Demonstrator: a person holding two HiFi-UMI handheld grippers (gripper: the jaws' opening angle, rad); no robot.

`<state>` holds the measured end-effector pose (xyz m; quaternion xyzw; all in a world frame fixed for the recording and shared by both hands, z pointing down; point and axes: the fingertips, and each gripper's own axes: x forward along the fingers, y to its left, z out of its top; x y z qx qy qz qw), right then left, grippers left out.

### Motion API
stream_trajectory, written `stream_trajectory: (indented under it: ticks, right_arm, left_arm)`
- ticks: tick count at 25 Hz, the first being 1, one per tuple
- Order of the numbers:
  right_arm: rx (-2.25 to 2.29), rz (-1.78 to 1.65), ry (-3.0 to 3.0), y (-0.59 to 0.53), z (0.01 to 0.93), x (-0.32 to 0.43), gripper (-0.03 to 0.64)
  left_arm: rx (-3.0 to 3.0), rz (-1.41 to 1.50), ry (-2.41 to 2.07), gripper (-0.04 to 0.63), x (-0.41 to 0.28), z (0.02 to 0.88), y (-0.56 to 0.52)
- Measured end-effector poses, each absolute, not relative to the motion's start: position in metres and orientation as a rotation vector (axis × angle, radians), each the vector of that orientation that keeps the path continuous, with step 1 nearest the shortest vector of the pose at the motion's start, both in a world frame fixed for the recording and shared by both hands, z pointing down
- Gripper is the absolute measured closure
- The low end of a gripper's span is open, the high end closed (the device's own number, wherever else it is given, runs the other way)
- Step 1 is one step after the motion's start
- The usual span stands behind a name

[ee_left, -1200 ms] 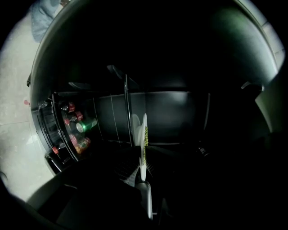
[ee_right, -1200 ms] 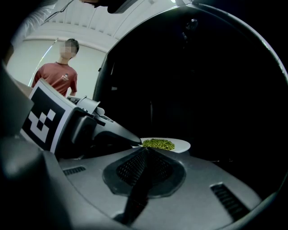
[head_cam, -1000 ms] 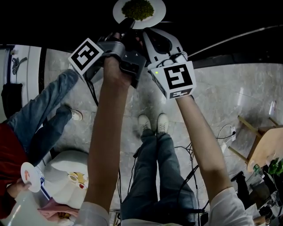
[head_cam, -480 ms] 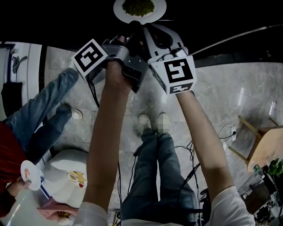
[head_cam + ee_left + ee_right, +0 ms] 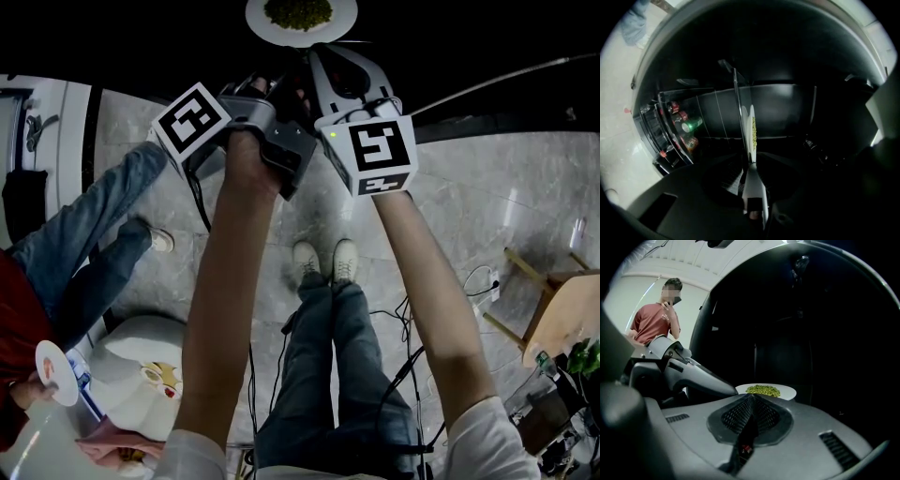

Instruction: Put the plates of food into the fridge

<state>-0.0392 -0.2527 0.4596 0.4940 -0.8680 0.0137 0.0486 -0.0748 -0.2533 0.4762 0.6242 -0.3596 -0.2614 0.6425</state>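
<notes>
Head view: your left gripper [image 5: 279, 58] has carried the plate of green food [image 5: 301, 17] slightly further toward the top edge, into the dark fridge [image 5: 112, 37]; left gripper view: jaws clamped on the plate's rim; right gripper view: your right gripper [image 5: 751, 401] is closed and empty, just behind the plate.

The pale marble floor [image 5: 487, 206] bears loose cables [image 5: 394, 317] and a wooden chair [image 5: 558, 319] at the right; two people stand on it. In the dark fridge [image 5: 787, 108], door racks [image 5: 663, 136] hold cans [image 5: 688, 125]. Whether the plate [image 5: 264, 23] rests on a shelf cannot be told.
</notes>
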Motion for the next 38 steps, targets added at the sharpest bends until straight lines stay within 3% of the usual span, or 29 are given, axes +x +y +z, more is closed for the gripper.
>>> stream_trajectory:
  ticks: [4, 5, 6, 21, 38]
  right_arm:
    - [1.522, 0.055, -2.636, -0.253, 0.459, -0.037, 0.607]
    - [1.523, 0.06, -2.633, -0.253, 0.46, -0.037, 0.607]
    - [1.526, 0.069, -2.631, -0.252, 0.462, -0.036, 0.607]
    - [1.591, 0.142, -2.613, -0.214, 0.457, -0.018, 0.609]
    - [1.555, 0.104, -2.666, -0.121, 0.453, -0.013, 0.609]
  left_arm:
    - [1.411, -0.618, -0.843, 0.509, -0.08, 0.478, -0.253]
    - [1.417, -0.608, -0.861, 0.527, -0.081, 0.48, -0.253]
    - [1.424, -0.592, -0.879, 0.588, -0.083, 0.482, -0.253]
    - [1.543, -0.465, -0.998, 0.591, -0.075, 0.479, -0.226]
    - [1.528, -0.561, -1.049, 0.589, -0.095, 0.488, -0.123]
